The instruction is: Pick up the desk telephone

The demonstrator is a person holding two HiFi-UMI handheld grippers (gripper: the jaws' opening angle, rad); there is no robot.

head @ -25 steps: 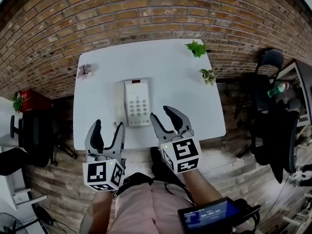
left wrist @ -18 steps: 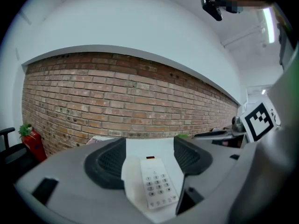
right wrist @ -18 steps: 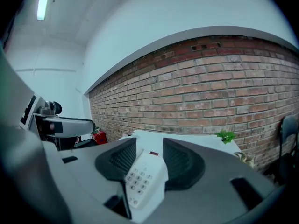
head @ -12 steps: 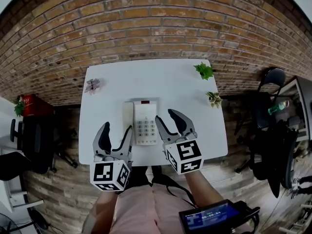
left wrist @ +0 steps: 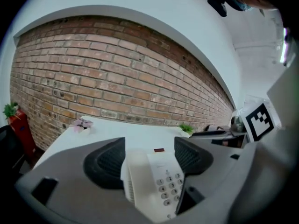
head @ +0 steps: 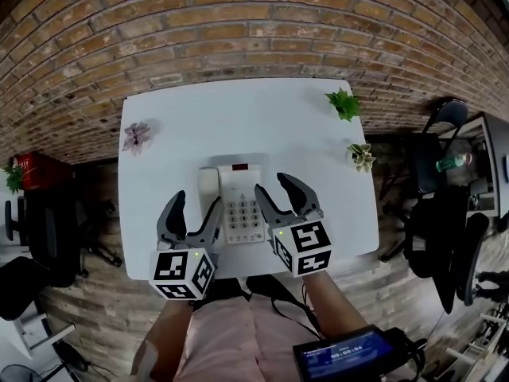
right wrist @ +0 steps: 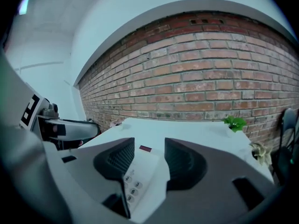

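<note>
approach step: desk telephone (head: 240, 205) sits btwn our grippers. left gripper (head: 195, 207) is spread, handset side btwn its jaws, no squeeze yet. right gripper (head: 273, 185) has just been opening wider, keypad edge btwn its jaws. next we prob. need both to close, then lift level.

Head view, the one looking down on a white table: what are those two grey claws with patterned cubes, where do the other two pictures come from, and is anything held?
There is no robot: a person holds a two-jawed tool in each hand, the left tool and the right tool; the cubes are part of them. The head view comes from a camera on the person's head. The other two come from cameras riding on each tool, looking along its jaws. On the table lie a white desk telephone and three small plants. Both tools are open at the telephone's two sides and hold nothing; the right tool's jaws have just been opening.
</note>
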